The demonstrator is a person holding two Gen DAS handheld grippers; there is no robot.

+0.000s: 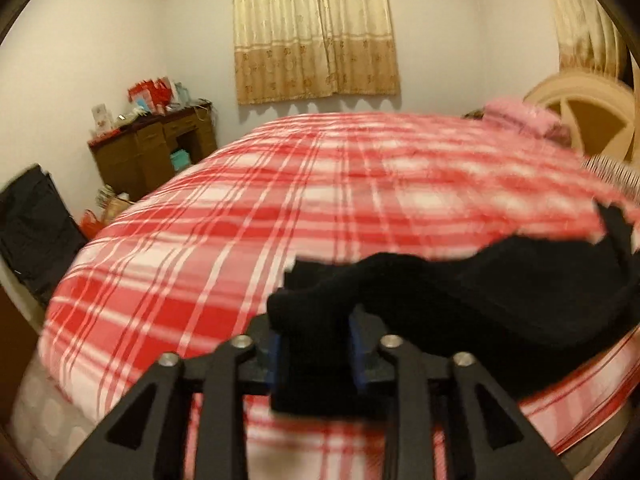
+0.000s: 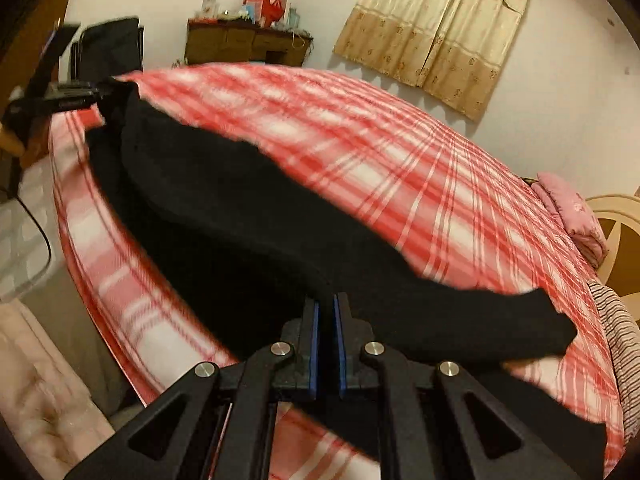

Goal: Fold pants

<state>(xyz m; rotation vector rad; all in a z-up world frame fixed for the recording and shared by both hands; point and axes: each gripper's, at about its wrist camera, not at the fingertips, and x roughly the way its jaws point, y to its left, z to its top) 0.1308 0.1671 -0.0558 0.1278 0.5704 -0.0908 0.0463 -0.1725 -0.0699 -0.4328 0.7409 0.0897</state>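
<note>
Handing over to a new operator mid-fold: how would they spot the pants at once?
Find the big bed with the red-and-white plaid cover. Along its near edge stretches the pants, gripped at one end by the left hand-held gripper and at the other by the right hand-held gripper. It is the only plain black cloth there.

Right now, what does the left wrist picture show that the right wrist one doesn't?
Only the left wrist view shows the left tongs up close, gripping a bunched end of the black pants. Only the right wrist view shows the right tongs nearly shut on the pants' other end, with the left tongs small in the distance. Both show the red plaid bedspread, curtains and wooden desk.
</note>
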